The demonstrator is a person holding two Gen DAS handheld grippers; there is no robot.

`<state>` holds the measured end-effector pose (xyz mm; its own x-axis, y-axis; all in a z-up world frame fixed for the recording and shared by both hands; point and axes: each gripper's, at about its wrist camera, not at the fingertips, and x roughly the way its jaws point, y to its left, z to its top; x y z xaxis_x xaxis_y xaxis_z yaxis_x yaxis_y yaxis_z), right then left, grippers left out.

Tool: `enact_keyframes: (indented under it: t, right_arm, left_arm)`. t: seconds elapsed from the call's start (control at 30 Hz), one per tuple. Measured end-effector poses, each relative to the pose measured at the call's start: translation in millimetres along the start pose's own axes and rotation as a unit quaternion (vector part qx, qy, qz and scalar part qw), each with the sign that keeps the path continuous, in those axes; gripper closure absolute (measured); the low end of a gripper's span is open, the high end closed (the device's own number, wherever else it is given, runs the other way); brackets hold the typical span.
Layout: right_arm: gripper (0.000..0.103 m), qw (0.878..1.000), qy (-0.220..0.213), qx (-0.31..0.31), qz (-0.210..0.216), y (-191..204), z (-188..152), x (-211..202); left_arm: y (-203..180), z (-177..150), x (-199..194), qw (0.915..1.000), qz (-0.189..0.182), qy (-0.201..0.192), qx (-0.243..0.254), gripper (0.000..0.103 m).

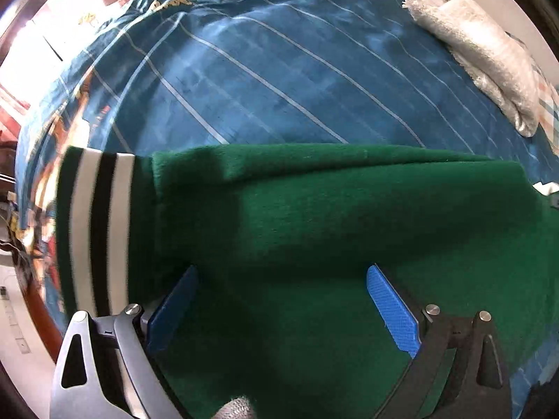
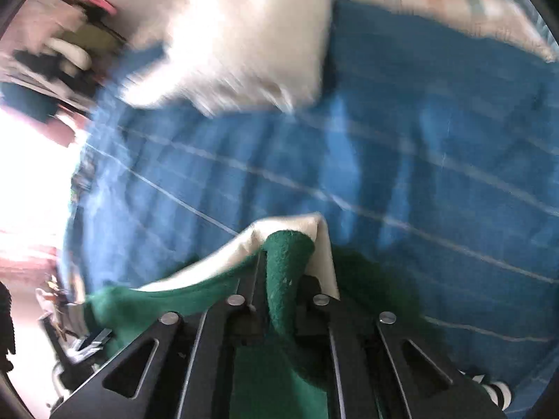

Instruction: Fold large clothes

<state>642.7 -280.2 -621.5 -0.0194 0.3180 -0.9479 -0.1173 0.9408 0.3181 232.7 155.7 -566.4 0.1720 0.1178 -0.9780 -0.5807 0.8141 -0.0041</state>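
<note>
A green jacket [image 1: 314, 216] with a black-and-white striped band [image 1: 94, 230] lies folded on the blue bedspread [image 1: 265, 80]. My left gripper [image 1: 283, 279] hovers over its green cloth, jaws wide open, blue pads [image 1: 391, 310] apart with nothing pinched. In the blurred right wrist view, my right gripper [image 2: 283, 265] is shut on a bunched fold of the green jacket [image 2: 284, 265], whose white lining [image 2: 244, 244] shows around the fingers. The cloth hangs lifted above the blue bedspread [image 2: 384, 139].
A folded white towel [image 1: 489, 63] lies at the far right of the bed; in the right wrist view the white towel [image 2: 241, 42] is a blur at the top. A checked sheet [image 1: 548, 104] edges the bed. Room clutter shows at the left.
</note>
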Motion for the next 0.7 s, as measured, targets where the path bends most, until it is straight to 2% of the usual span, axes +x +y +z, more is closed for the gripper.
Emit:
enact_keyframes:
  t: [0.03, 0.07, 0.13, 0.17, 0.23, 0.3, 0.4, 0.47, 0.5, 0.57, 0.7]
  right_arm:
    - [0.071, 1.000, -0.004, 0.021, 0.002, -5.0, -1.2, -2.5]
    - [0.064, 0.999, -0.021, 0.040, 0.004, -9.8, -2.7, -12.6]
    - [0.060, 0.995, -0.078, 0.065, 0.009, -18.4, -13.3, -51.7]
    - [0.060, 0.990, -0.114, 0.076, 0.015, -21.9, -25.1, -77.2]
    - [0.060, 0.984, -0.154, 0.088, 0.030, -24.8, -48.6, -110.9]
    - [0.060, 0.982, -0.160, 0.080, 0.053, -20.6, -66.6, -125.3]
    - [0.061, 0.991, -0.103, 0.049, 0.072, 6.0, -71.9, -92.0]
    - [0.063, 0.994, -0.075, 0.039, 0.068, 13.9, -64.1, -58.1]
    - [0.064, 0.995, -0.063, 0.040, 0.069, 20.4, -55.9, -36.4]
    - [0.072, 0.996, -0.055, 0.046, 0.046, 22.1, -42.8, -4.2]
    - [0.074, 0.998, -0.016, 0.063, 0.011, 22.1, -18.9, 62.0]
  left_arm:
    - [-2.0, 0.0, -5.2, 1.0000, 0.000, 0.001, 0.004, 0.004]
    - [-7.1, 0.1, -13.7, 0.9999, 0.007, 0.001, 0.011, 0.004]
    - [-22.3, -1.6, -29.7, 0.9995, 0.006, -0.011, 0.029, 0.004]
    - [-34.0, 1.2, -40.0, 0.9990, -0.005, -0.021, 0.039, 0.004]
    - [-64.1, 9.0, -55.3, 0.9971, -0.031, -0.040, 0.057, 0.004]
    - [-101.4, 21.1, -57.9, 0.9942, -0.060, -0.053, 0.072, 0.004]
    - [-145.7, 39.1, -28.3, 0.9941, -0.054, -0.051, 0.079, 0.004]
    - [-161.9, 50.5, 7.4, 0.9960, -0.026, -0.029, 0.080, 0.002]
    - [-163.6, 52.3, 20.2, 0.9962, -0.020, -0.023, 0.082, 0.002]
    - [-160.4, 54.7, 39.8, 0.9964, -0.023, -0.012, 0.081, 0.002]
    - [-151.7, 53.3, 45.6, 0.9954, -0.034, -0.017, 0.088, 0.000]
